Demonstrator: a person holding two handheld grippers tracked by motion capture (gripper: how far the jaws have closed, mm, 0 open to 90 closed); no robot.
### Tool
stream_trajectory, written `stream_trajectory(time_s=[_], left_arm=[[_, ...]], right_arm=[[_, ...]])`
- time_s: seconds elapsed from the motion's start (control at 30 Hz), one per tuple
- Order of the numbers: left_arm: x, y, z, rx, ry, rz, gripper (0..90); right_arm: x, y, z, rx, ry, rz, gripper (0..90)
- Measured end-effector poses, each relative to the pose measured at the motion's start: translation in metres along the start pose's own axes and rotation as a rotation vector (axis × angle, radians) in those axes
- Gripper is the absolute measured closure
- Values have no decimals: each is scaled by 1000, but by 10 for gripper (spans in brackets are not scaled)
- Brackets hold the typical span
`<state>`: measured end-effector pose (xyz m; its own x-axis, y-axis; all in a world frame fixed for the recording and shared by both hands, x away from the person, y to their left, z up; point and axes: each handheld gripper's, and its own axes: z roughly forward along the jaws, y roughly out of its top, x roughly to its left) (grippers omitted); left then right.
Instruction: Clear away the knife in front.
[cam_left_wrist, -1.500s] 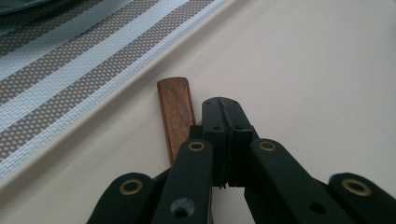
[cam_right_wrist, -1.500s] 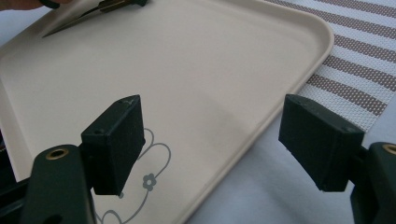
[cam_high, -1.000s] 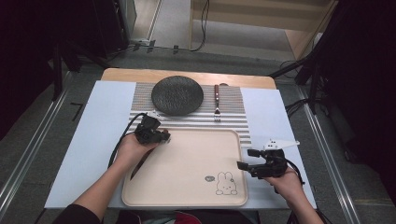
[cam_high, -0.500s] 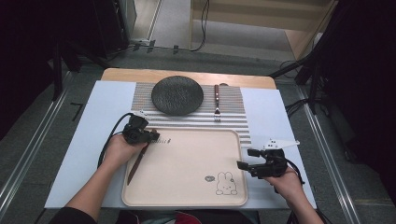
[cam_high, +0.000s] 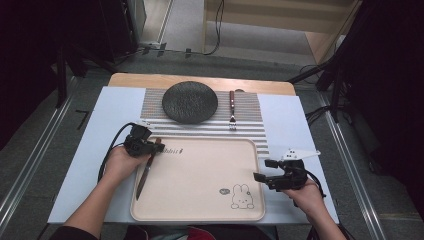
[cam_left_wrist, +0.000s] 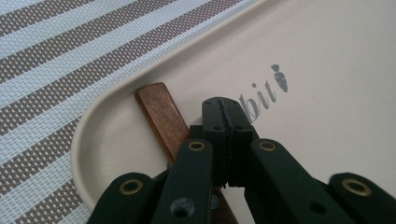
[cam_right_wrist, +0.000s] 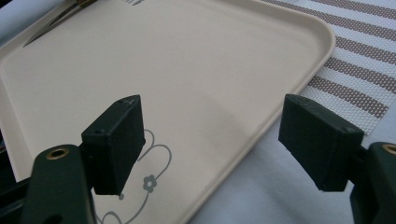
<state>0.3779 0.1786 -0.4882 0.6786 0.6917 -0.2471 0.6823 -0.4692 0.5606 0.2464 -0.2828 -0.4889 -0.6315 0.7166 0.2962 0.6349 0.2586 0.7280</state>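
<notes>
A knife with a brown wooden handle (cam_high: 144, 176) lies along the left side of the cream tray (cam_high: 200, 175), blade toward me. My left gripper (cam_high: 151, 148) hovers over the handle end, jaws pressed together with nothing between them. In the left gripper view the handle (cam_left_wrist: 159, 112) runs under and to the left of the shut gripper (cam_left_wrist: 226, 116), near the tray's rounded corner (cam_left_wrist: 107, 116). My right gripper (cam_high: 263, 170) is open at the tray's right edge, beside the rabbit drawing (cam_high: 240, 196). Its own view has the open gripper (cam_right_wrist: 217, 140) over bare tray (cam_right_wrist: 187, 70).
A dark round plate (cam_high: 190, 102) and a wooden-handled fork (cam_high: 232, 112) rest on the striped placemat (cam_high: 250, 125) behind the tray. A pale blue sheet (cam_high: 95, 130) covers the table. Cables trail from both grippers.
My left gripper has drifted left and slightly toward me, and the knife has shifted with it along the tray's left side. The right gripper has stayed put.
</notes>
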Motion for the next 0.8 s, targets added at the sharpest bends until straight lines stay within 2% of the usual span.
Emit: stream_trajectory(time_s=[0.17,0.33,0.5,0.7,0.8], left_arm=[[0,0,-1,-3,-31,-6,869],[-4,3,-8,-56,-103,-35,782],[-14,4,-18,-101,-149,-24,665],[-21,-1,-29,-143,-163,-2,473],[-22,-5,-32,-145,-176,-11,443]], right_arm=[[0,0,0,-5,4,-2,211],[0,0,0,-10,7,0,210],[1,1,-1,-32,19,2,207],[0,3,0,-38,23,15,207],[-1,4,0,-40,23,12,207]])
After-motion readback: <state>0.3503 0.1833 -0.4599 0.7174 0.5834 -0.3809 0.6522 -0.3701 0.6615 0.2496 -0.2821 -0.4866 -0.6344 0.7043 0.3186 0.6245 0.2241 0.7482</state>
